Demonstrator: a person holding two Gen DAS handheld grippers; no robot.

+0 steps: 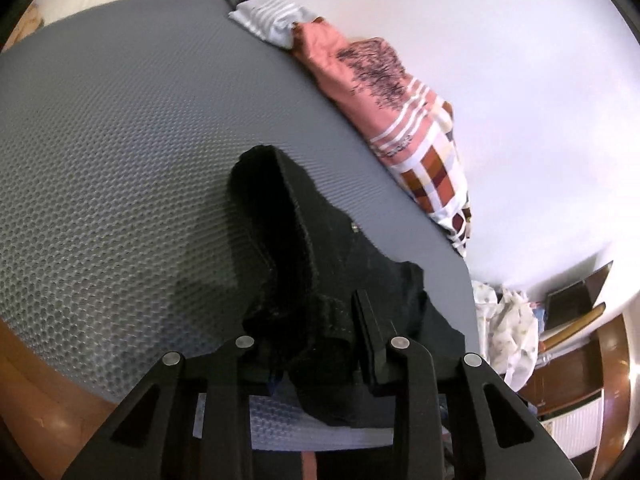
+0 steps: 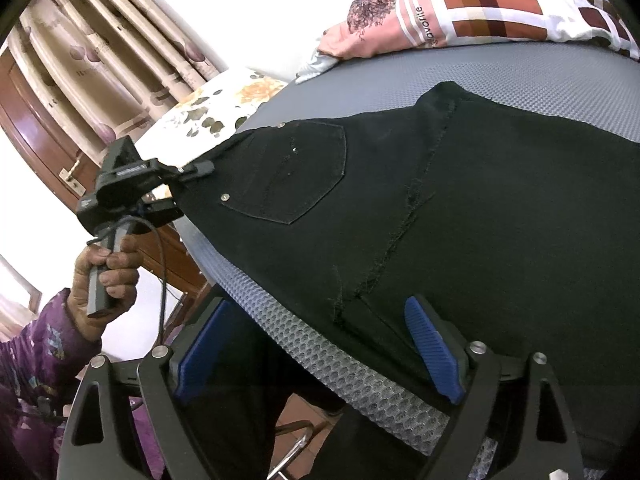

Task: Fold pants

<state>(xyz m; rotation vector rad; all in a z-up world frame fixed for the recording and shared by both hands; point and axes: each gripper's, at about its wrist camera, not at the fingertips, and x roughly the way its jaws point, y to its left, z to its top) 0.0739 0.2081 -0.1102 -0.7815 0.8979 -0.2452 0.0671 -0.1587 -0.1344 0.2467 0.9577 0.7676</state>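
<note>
- The bed (image 2: 500,80), covered in a grey honeycomb-textured mat, is carrying everything I am working on, and it is filling most of both wrist views.
- The black pants (image 2: 460,220) are lying across the near part of that mat with the seat side up, one back pocket (image 2: 296,176) and the centre seam showing; the waist end is reaching past the bed edge toward me.
- A patterned pink and checked pillow (image 2: 460,12) and a floral one (image 2: 224,104) are sitting at the far side of the bed, well apart from the pants.
- My left hand-held gripper (image 2: 196,170) is clamping the waistband corner beside the pocket and lifting it off the mat; from its own camera the dark cloth is bunching between its closed fingers.
- My right hand-held gripper (image 2: 320,352) is hovering at the bed edge with its blue pads (image 2: 434,352) spread apart, one pad over the pants near the seam, the other over the mat edge, gripping nothing.
- I am judging this as the opening step: taking hold of the waist at two points before any fold is made.
- Next I am needing to bring the right fingers down around the waistband edge near the seam, close them on both cloth layers, then carry one side over the other so the legs are stacking.
</note>
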